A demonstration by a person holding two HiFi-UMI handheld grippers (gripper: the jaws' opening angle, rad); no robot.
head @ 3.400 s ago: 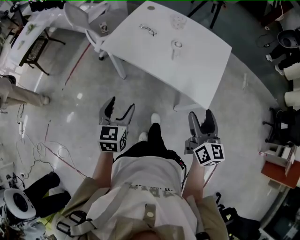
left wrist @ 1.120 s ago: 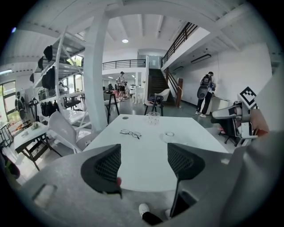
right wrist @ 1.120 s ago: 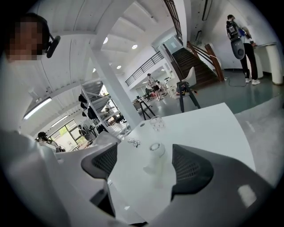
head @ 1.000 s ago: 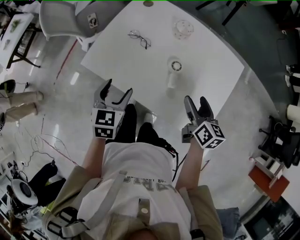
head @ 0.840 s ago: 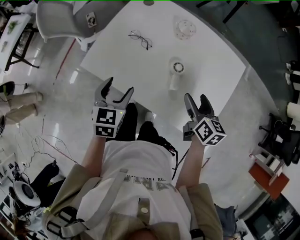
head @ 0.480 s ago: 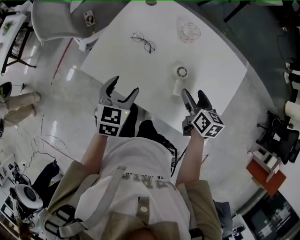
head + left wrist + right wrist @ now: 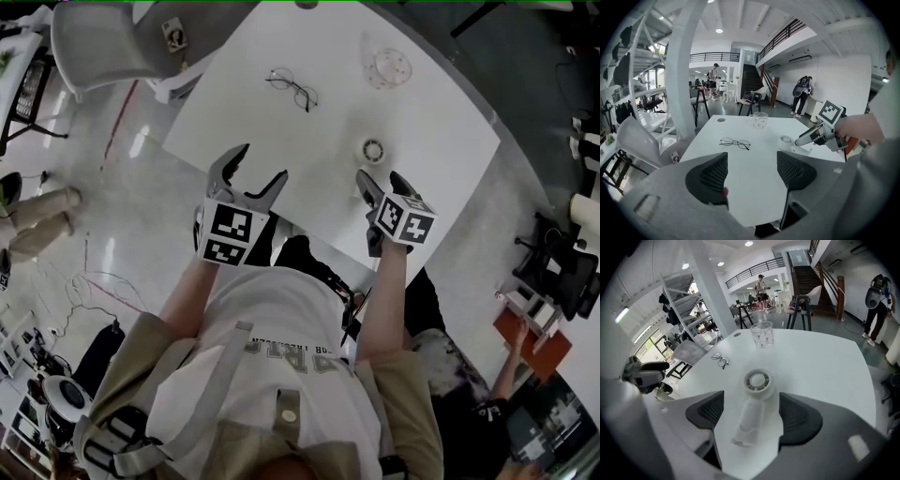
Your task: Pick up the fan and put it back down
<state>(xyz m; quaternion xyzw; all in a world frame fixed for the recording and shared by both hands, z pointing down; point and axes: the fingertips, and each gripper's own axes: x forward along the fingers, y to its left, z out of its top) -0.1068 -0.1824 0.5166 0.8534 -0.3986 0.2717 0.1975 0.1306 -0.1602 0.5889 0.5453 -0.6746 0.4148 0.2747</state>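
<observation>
White tabletop [image 7: 328, 141] fills the middle of your head view, with glossy pale floor around it and a white moulded chair [image 7: 94, 42] well off from the fan, past the tabletop's far left corner.

A small white hand-held fan with a round head and a stubby handle [image 7: 373, 150] lies flat on the tabletop, its head pointing away from you. Your right hand-held gripper [image 7: 380, 186] is at the fan's handle end. In the right gripper view the jaws stand wide apart, and the fan [image 7: 753, 401] has its handle between them with a gap on either side, so nothing is clamped.

Your left hand-held gripper [image 7: 258, 173] is to the left of the fan, over the tabletop's near edge. In the left gripper view its jaws are spread and only bare tabletop shows between them.

Thin wire-rimmed glasses [image 7: 292, 87] lie beyond the fan and to its left, well apart from it. A clear drinking glass with a speckled pattern [image 7: 388, 67] stands upright straight beyond the fan's head, apart from it.
</observation>
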